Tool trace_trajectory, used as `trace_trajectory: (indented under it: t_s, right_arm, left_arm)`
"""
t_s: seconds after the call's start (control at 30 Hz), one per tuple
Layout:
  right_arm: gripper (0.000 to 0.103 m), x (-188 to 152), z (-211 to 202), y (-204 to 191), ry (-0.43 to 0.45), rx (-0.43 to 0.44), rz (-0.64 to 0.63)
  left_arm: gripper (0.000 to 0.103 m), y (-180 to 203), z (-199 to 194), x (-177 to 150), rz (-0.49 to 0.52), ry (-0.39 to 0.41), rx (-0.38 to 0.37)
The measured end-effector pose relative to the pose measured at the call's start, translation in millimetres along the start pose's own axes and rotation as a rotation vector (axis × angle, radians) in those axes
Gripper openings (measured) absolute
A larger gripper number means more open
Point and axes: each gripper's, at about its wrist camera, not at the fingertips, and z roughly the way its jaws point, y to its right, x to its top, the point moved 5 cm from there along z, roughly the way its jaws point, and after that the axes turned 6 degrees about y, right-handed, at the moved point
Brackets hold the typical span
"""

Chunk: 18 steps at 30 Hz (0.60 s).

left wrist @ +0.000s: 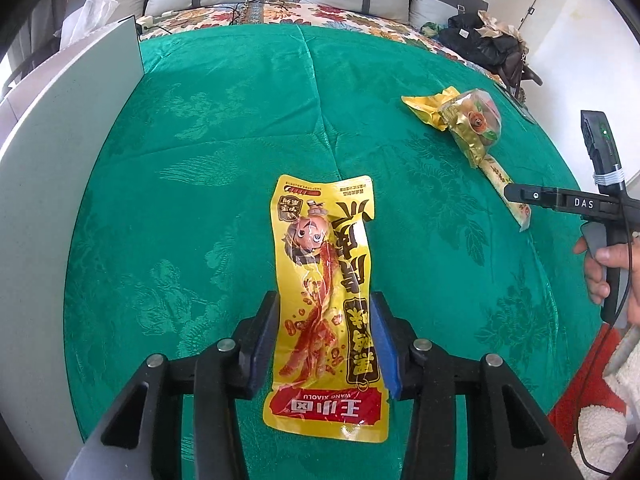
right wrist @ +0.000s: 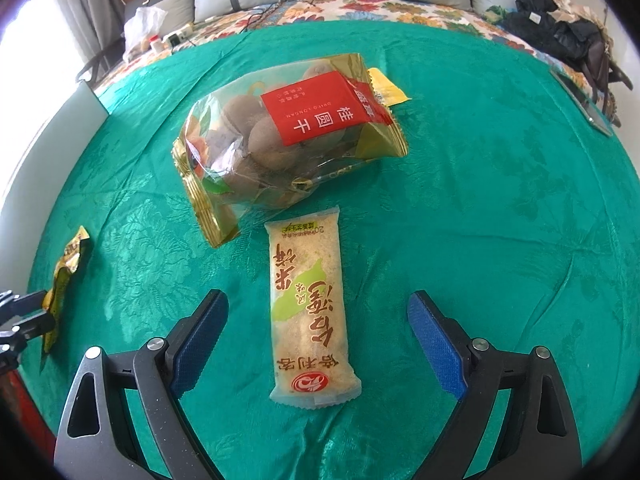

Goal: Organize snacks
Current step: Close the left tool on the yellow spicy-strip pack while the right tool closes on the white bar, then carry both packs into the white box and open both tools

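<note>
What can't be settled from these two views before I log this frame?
- Left wrist view: whether the left gripper actually clamps the yellow snack packet; pads flank its edges, contact unclear.
- Right wrist view: the small yellow packet is mostly hidden behind the longan bag.
- Both views: what lies under the packets.

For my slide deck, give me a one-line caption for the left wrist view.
Left gripper shut on a yellow snack packet over the green tablecloth.

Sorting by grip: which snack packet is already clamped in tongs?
The yellow spicy-strip packet, pinched between the left tongs; the rice cracker bar lies free between the open right tongs.
</note>
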Motion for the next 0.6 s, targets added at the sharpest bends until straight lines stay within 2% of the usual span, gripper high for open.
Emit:
trace_trajectory:
  t_s: [0.07,0.17,0.2,0.23,0.27,0.3,0.4,0.53,0.6]
  right_arm:
    - [0.092,0,2,1,-0.068,0.013,0.003]
    - [0.091,5,5,-4,-0.085,-0.03,-0.046]
    - [0.076,5,9,-8,-0.104,-0.047,-0.07]
    - [0.047,3,13,-10,-0.136,-0.074,-0.095]
    - [0.038,4,12,-12,-0.134,-0.104,-0.127]
    - [0.029,2,12,-14,-0.152,-0.085,-0.123]
    - [0.028,-3,-7,-22,-0.125,-0.034,-0.091]
    - [0.029,-23,-40,-45,-0.095,0.095,-0.05]
    - [0.029,-32,-50,-61,-0.084,0.131,-0.061]
  left_arm:
    - [0.044,4,1,-1,-0.003,-0.001,-0.015]
    - [0.044,12,-2,-2,-0.008,0.003,-0.031]
    - [0.044,14,-5,-3,-0.011,0.006,-0.036]
    - [0.044,15,-9,-3,-0.015,0.011,-0.042]
    - [0.044,15,-13,-3,-0.021,0.015,-0.052]
    - [0.044,16,-17,-4,-0.026,0.019,-0.06]
    - [0.044,15,-36,-5,-0.051,0.048,-0.084]
    - [0.044,15,-68,-1,-0.089,0.115,-0.129]
    - [0.044,12,-84,0,-0.121,0.148,-0.157]
